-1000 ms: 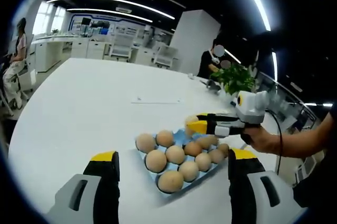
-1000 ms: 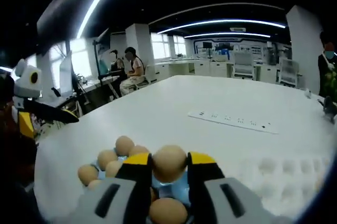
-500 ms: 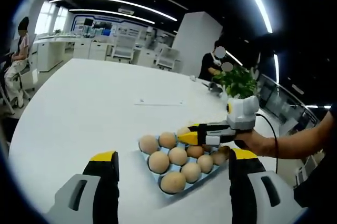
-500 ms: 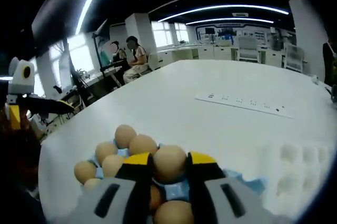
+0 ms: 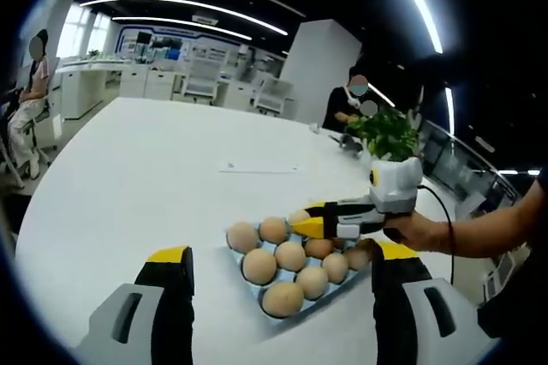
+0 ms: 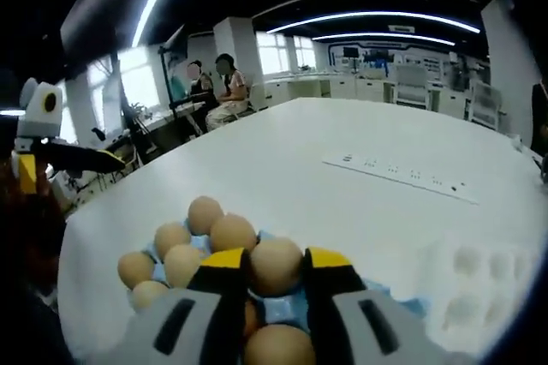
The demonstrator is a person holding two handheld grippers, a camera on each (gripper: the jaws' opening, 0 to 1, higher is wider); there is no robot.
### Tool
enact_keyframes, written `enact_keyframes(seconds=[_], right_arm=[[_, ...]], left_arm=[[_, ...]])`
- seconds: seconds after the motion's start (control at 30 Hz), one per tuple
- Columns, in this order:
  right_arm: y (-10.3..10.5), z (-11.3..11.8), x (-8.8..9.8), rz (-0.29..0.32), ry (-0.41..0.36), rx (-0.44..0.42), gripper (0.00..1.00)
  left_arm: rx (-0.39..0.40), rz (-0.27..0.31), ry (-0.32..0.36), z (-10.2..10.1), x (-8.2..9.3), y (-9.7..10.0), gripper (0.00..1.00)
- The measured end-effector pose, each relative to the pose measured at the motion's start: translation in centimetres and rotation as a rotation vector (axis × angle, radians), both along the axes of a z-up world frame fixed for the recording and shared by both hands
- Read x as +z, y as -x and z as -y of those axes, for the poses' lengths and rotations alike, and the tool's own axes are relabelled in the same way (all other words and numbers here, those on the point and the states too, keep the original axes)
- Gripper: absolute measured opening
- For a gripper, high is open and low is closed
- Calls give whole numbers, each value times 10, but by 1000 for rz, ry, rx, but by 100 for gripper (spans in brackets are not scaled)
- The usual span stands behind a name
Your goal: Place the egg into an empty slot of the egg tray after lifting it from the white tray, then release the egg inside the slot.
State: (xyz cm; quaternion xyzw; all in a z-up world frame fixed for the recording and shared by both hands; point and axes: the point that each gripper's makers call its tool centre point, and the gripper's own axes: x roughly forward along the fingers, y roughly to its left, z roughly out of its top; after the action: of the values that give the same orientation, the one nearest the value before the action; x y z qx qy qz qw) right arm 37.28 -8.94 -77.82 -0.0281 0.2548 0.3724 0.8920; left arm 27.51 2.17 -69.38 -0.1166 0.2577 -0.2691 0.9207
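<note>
- My right claw (image 6: 276, 272) is clenched on an egg (image 6: 276, 266). Its two yellow-tipped jaws press the egg from both sides.
- The egg hangs just over the blue egg tray (image 6: 402, 303), not down in a slot yet.
- In the left gripper view I see my right claw (image 5: 301, 219) come in from the right, with my hand (image 5: 419, 231) behind it. Its tip is over the far side of the egg tray (image 5: 242, 275).
- Brown eggs (image 5: 259, 266) sit in most slots of the tray.
- My left claw (image 5: 278, 264) grips nothing. Its jaws stand wide apart, near the tray but not touching it.
- The white tray (image 6: 467, 275) lies to the right of the egg tray in the right gripper view. I can see its round dips.
- Both trays rest on a big white table (image 5: 154, 168).
- A power strip (image 6: 400, 177) lies farther back on the table.
- A green plant (image 5: 384, 135) stands at the table's far edge.
</note>
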Motion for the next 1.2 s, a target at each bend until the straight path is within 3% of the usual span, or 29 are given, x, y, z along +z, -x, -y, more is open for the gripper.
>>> enact_keyframes(seconds=[0.33, 0.5, 0.63, 0.77, 0.93, 1.03, 1.2], right_arm=[[3, 5, 2, 1, -17, -7, 26], [6, 15, 8, 37, 5, -4, 26], [5, 37, 17, 48, -43, -83, 26], [-3, 79, 24, 93, -38, -196, 25], [-10, 157, 22, 102, 1, -383, 25], [-11, 205, 20, 115, 51, -481, 25], [-12, 262, 19, 139, 109, -617, 25]], left_arm=[[-11, -3, 0, 4, 0, 3, 85], [-1, -5, -4, 2, -2, 2, 85], [0, -5, -1, 2, -2, 2, 85], [-5, -10, -3, 3, -3, 3, 85], [-7, -18, -11, 3, -6, 3, 85], [-5, -15, -12, 2, -6, 2, 85], [-7, -14, -11, 4, -4, 1, 85]])
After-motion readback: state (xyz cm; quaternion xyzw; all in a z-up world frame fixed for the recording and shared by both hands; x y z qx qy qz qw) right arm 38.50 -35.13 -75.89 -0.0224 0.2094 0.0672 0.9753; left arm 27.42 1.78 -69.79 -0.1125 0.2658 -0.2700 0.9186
